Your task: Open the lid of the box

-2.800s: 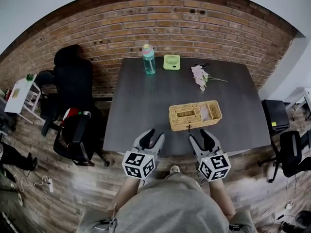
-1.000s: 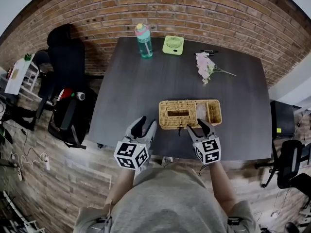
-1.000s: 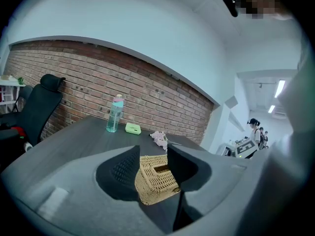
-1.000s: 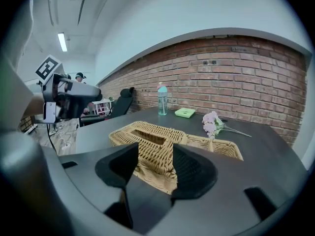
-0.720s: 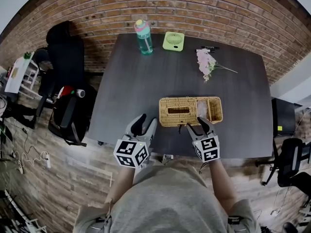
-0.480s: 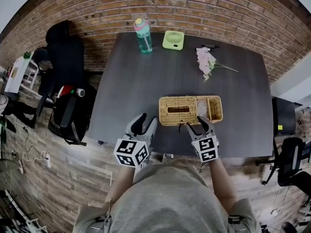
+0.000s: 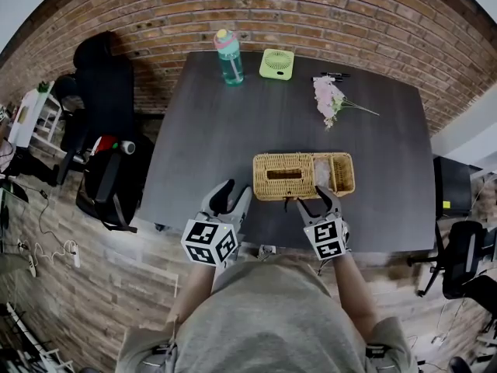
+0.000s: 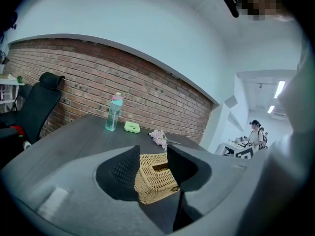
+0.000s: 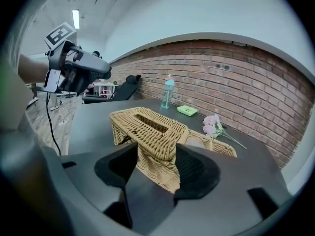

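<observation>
Your right claw (image 7: 314,202) is wide open at the near side of the woven box (image 7: 303,176). The box wall shows between its two jaws. The lid (image 7: 283,176) lies flat on the box, which sits near your edge of the dark tabletop (image 7: 233,130). Your left claw (image 7: 226,198) is open too and holds nothing.

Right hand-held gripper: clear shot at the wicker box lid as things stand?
Probably yes. The right hand-held gripper sits at the near side of the wicker box, jaws apart, with the front edge of the lid straight ahead between them. Nothing stands in the way.
</observation>
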`<state>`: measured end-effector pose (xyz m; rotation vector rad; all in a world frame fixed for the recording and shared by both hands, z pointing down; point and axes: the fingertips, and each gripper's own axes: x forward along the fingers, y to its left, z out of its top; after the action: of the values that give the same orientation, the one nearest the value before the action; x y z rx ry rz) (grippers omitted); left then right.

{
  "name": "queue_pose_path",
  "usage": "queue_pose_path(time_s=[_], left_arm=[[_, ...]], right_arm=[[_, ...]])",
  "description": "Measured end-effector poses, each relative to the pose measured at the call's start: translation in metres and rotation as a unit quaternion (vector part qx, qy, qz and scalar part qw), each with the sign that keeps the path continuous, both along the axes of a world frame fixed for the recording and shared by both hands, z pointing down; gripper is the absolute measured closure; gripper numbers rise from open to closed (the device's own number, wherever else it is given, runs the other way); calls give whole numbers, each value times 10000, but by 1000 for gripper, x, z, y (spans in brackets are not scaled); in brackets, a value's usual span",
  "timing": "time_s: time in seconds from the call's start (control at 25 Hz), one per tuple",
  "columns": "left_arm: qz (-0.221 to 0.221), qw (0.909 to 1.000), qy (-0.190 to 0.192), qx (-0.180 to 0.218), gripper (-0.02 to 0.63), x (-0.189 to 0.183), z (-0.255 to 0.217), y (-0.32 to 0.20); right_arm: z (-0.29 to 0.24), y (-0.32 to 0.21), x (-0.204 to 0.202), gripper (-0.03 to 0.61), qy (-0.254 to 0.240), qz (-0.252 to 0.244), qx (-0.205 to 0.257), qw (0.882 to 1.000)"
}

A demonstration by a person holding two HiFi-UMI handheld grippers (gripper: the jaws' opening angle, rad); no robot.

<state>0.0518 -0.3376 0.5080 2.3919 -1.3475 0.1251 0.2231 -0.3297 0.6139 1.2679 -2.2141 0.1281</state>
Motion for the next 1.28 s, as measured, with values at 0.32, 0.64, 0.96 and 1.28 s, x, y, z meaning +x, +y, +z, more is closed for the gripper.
queue_pose_path(time_s=[0.32,0.64,0.96,1.28], left_arm=[[31,10000,-15,26,448,2,-1,4],[-16,10000,-4,30,448,-1,-4,7],[-27,10000,-4,50,448,-4,-2,10],[-81,10000,23,52,448,-6,-3,12]], right_arm=[[6,-2,9,350,310,135,25,9994],[6,-5,7,351,496,46,115,9987],[-4,-6,6,352,463,-46,192,9987],[-25,-8,6,373,450,-180,361,9982]])
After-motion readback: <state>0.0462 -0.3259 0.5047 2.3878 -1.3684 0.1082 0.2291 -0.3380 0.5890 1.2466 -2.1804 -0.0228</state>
